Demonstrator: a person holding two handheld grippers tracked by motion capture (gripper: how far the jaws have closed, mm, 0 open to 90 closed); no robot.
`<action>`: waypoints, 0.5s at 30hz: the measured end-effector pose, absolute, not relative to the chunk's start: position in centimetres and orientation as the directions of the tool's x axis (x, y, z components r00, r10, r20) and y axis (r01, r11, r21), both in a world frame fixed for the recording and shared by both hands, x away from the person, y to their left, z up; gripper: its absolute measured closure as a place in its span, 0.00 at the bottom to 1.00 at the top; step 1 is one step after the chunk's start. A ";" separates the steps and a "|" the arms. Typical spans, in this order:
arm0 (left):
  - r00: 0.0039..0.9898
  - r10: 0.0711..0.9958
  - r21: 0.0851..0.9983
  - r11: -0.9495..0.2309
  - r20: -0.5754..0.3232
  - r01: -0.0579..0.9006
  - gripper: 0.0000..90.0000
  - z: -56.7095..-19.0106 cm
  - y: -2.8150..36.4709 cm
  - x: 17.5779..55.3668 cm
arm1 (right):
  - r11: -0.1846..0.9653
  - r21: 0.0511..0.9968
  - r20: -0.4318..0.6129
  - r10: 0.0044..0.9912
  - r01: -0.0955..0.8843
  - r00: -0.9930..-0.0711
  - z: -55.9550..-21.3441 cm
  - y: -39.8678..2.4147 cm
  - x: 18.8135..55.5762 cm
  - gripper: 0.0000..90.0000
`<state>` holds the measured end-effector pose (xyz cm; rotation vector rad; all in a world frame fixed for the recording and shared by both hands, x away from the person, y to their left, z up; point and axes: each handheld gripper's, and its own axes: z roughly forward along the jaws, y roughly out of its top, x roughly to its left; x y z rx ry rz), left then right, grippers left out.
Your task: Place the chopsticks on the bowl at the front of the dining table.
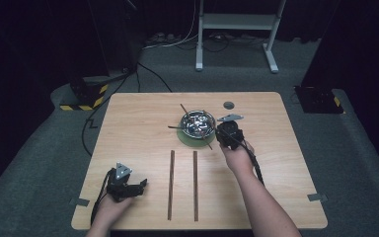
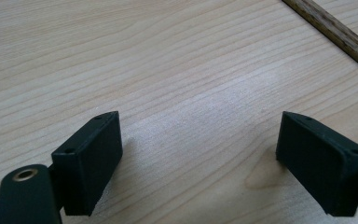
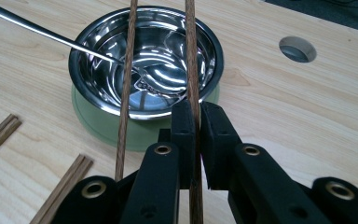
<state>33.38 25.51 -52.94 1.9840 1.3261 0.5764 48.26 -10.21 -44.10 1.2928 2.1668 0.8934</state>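
Observation:
A shiny steel bowl (image 1: 197,114) stands on a green round mat (image 1: 186,139) at the table's middle. My right gripper (image 1: 225,134) is just right of the bowl. In the right gripper view it (image 3: 197,114) is shut on a brown chopstick (image 3: 189,56) that reaches over the bowl's rim (image 3: 144,114). A second chopstick (image 3: 127,84) lies across the bowl beside it, and a metal utensil handle (image 3: 37,30) leans out to the left. My left gripper (image 1: 139,186) rests near the front left of the table, open (image 2: 200,140), with bare wood between its jaws.
Two long wooden chopstick pairs (image 1: 171,185) (image 1: 195,185) lie side by side on the table in front of the bowl; one (image 2: 340,37) passes beyond the left gripper. A round hole (image 1: 228,104) is in the tabletop behind the bowl. A white stand (image 1: 237,22) is on the floor beyond.

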 end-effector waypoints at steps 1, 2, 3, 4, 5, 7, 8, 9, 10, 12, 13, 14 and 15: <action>0.385 0.923 0.737 -0.256 -0.006 0.625 0.16 -52.9 25.5 33.4 | 0.350 0.731 -0.061 0.889 0.586 -0.454 -44.2 -10.0 48.5 0.93; 0.385 0.923 0.737 -0.257 -0.006 0.625 0.16 -52.9 25.5 33.4 | 0.352 0.729 -0.062 0.888 0.587 -0.456 -44.2 -9.8 48.7 0.93; 0.385 0.923 0.736 -0.256 -0.006 0.626 0.16 -52.9 25.5 33.4 | 0.351 0.729 -0.062 0.889 0.588 -0.453 -44.3 -9.6 48.9 0.93; 0.385 0.923 0.736 -0.257 -0.006 0.626 0.16 -52.9 25.5 33.4 | 0.350 0.729 -0.062 0.890 0.588 -0.453 -44.4 -9.5 49.1 0.93; 0.385 0.923 0.736 -0.257 -0.006 0.626 0.16 -52.9 25.5 33.4 | 0.354 0.727 -0.068 0.889 0.588 -0.452 -44.5 -9.2 49.4 0.93; 0.385 0.923 0.737 -0.257 -0.006 0.626 0.16 -52.9 25.5 33.4 | 0.360 0.720 -0.071 0.889 0.593 -0.452 -44.6 -9.0 49.8 0.94; 0.385 0.923 0.737 -0.257 -0.006 0.626 0.16 -52.9 25.5 33.4 | 0.361 0.723 -0.075 0.888 0.589 -0.453 -44.7 -8.8 50.1 0.93; 0.386 0.923 0.736 -0.257 -0.006 0.626 0.16 -52.9 25.5 33.4 | 0.357 0.722 -0.071 0.890 0.593 -0.449 -44.8 -8.7 50.3 0.93; 0.386 0.923 0.736 -0.257 -0.006 0.626 0.16 -52.9 25.5 33.4 | 0.350 0.722 -0.064 0.892 0.597 -0.447 -44.8 -8.5 50.6 0.94; 0.386 0.923 0.736 -0.257 -0.006 0.626 0.16 -52.9 25.5 33.4 | 0.361 0.721 -0.075 0.890 0.592 -0.450 -44.9 -8.2 51.1 0.94; 0.385 0.923 0.736 -0.257 -0.006 0.626 0.16 -52.9 25.5 33.4 | 0.361 0.717 -0.073 0.890 0.596 -0.450 -45.0 -7.9 51.3 0.94; 0.385 0.923 0.736 -0.257 -0.005 0.626 0.16 -52.9 25.5 33.4 | 0.361 0.720 -0.075 0.890 0.593 -0.450 -45.0 -7.7 51.5 0.94; 0.385 0.923 0.736 -0.257 -0.006 0.626 0.16 -52.9 25.5 33.4 | 0.364 0.717 -0.072 0.887 0.594 -0.456 -45.0 -7.6 51.8 0.94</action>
